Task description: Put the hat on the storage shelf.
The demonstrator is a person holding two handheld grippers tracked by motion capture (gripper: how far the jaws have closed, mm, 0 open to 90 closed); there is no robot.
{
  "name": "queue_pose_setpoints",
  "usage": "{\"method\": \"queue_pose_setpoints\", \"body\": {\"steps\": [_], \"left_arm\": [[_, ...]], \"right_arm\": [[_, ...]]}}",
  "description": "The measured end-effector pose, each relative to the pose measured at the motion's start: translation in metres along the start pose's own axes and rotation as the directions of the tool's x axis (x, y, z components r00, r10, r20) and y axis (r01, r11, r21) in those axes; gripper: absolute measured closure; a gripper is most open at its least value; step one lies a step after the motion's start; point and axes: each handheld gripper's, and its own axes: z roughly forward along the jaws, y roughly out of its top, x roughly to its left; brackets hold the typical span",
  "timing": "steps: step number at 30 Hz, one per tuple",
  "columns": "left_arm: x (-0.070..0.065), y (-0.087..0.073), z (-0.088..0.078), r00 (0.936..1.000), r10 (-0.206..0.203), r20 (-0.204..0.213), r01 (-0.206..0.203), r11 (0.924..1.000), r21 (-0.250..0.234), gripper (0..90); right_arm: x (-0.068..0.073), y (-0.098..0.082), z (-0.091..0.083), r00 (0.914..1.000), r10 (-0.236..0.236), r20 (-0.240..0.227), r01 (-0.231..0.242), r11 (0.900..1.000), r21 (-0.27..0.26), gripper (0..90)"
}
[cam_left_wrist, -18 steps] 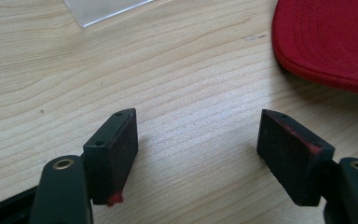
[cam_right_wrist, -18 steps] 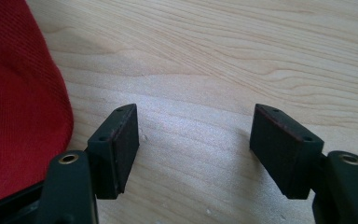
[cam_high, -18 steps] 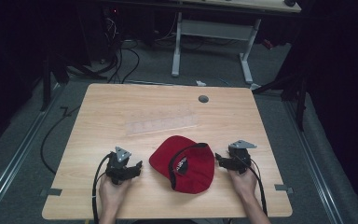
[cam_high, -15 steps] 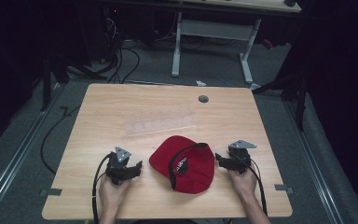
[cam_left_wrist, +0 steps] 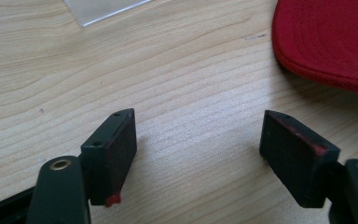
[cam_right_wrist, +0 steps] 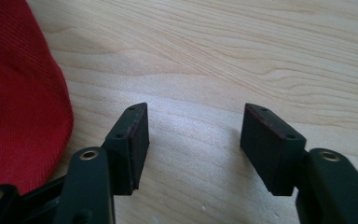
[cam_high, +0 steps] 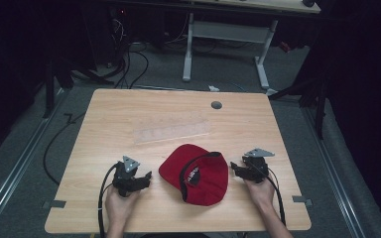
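Red cap (cam_high: 198,173): light, soft crown, stiff brim at 10 o'clock—grab there. Both hand-held grippers (cam_high: 146,177) (cam_high: 234,167) wide open, empty.

Cap (cam_high: 198,173): red woven cloth, matt, stitched brim. Worktop (cam_high: 129,114): pale wood-grain finish, smooth, slight sheen. Strip (cam_high: 171,133): clear glossy plastic. Left gripper (cam_left_wrist: 198,149) and right gripper (cam_right_wrist: 193,140): matt black.

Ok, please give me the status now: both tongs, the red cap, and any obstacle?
Left tongs open, empty. Right tongs open, empty. Red cap flat on table between them, untouched. Clear plastic strip behind cap, not blocking.
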Motion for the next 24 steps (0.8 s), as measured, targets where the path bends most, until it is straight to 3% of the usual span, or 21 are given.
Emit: {"method": "queue_pose_setpoints", "body": {"steps": [2, 4, 5, 8, 10, 11, 13, 22, 24], "left_arm": [[0.0, 0.0, 0.0, 1.0, 0.003, 0.001, -0.003, 1.0, 0.0, 26.3], [0.0, 0.0, 0.0, 1.0, 0.002, 0.001, -0.002, 1.0, 0.002, 26.2], [0.0, 0.0, 0.0, 1.0, 0.003, 0.0, -0.003, 1.0, 0.0, 26.2], [0.0, 0.0, 0.0, 1.0, 0.002, -0.002, -0.002, 1.0, 0.0, 26.2], [0.0, 0.0, 0.0, 1.0, 0.001, -0.002, -0.001, 1.0, -0.001, 26.2], [0.0, 0.0, 0.0, 1.0, 0.002, -0.002, -0.002, 1.0, 0.0, 26.2], [0.0, 0.0, 0.0, 1.0, 0.002, -0.002, -0.002, 1.0, 0.0, 26.1], [0.0, 0.0, 0.0, 1.0, 0.002, -0.002, -0.002, 1.0, 0.0, 26.1], [0.0, -0.001, 0.0, 1.0, 0.002, -0.002, -0.002, 1.0, 0.0, 26.1]], "right_arm": [[-0.002, 0.0, -0.006, 0.9991, 0.031, -0.029, -0.032, 0.999, -0.026, 43.4], [-0.002, 0.0, -0.008, 0.9991, 0.03, -0.031, -0.031, 0.999, -0.039, 43.5], [-0.002, 0.002, -0.014, 0.9986, 0.023, -0.047, -0.026, 0.997, -0.071, 43.1], [0.0, 0.003, -0.02, 0.9977, 0.006, -0.067, -0.013, 0.995, -0.102, 42.3], [0.003, 0.005, -0.03, 0.9931, -0.011, -0.117, -0.006, 0.99, -0.141, 39.6], [0.003, 0.005, -0.03, 0.9931, -0.011, -0.117, -0.006, 0.99, -0.141, 39.6], [0.008, 0.008, -0.034, 0.9855, -0.03, -0.167, 0.005, 0.989, -0.15, 37.0], [0.024, 0.026, -0.03, 0.9732, -0.055, -0.223, 0.019, 0.987, -0.158, 31.7], [0.029, 0.031, -0.026, 0.9661, -0.067, -0.249, 0.028, 0.987, -0.157, 32.8]]}}
